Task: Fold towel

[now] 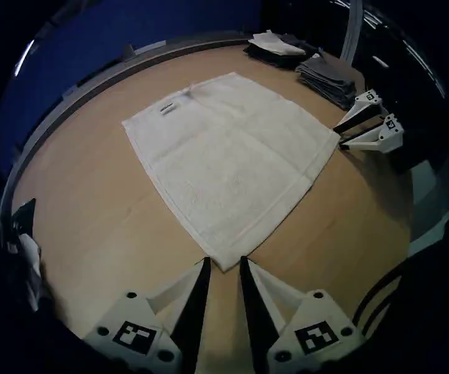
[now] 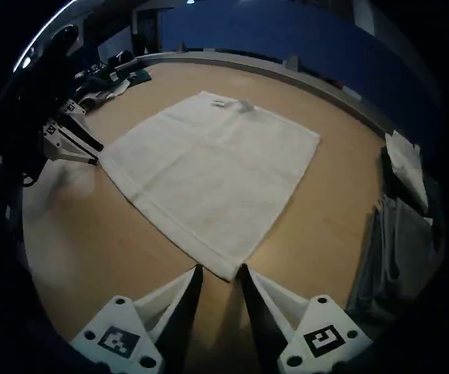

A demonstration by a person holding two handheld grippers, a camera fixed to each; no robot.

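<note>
White terry-cloth towel point(image 1: 230, 156) lies spread flat in a single layer on the light wooden table point(image 1: 99, 218), set diagonally so that one corner points at each camera.

Left gripper view. The left gripper point(image 1: 224, 263) sits low over the table, fingers aimed nearly level toward the towel's centre. Its jaws stand a narrow gap apart and straddle the near corner. The hem lies between the tips and nothing is clamped. Farther off, the right gripper point(image 1: 338, 138) meets the adjacent corner, jaws likewise parted, tips at the hem. A stack of folded grey cloths point(image 1: 327, 78) rests beyond it, apart from the towel.

Right gripper view. The right gripper point(image 2: 221, 269) takes the same low, level attitude, jaws slightly parted about its own corner of the towel point(image 2: 212, 168), gripping nothing. The left gripper point(image 2: 98, 155) appears at the left, tips at its corner.

Procedure, as judged. The step in hand is seizing two adjacent corners.
1. Advance each gripper until the hem lies well inside the tips. Closing short of the hem would probably catch nothing.
2. Keep the tips down against the table so the cloth gathers between them.
3. Close both jaws together.
4. Lift evenly, keeping the shared edge taut, and carry it to the far edge.
</note>
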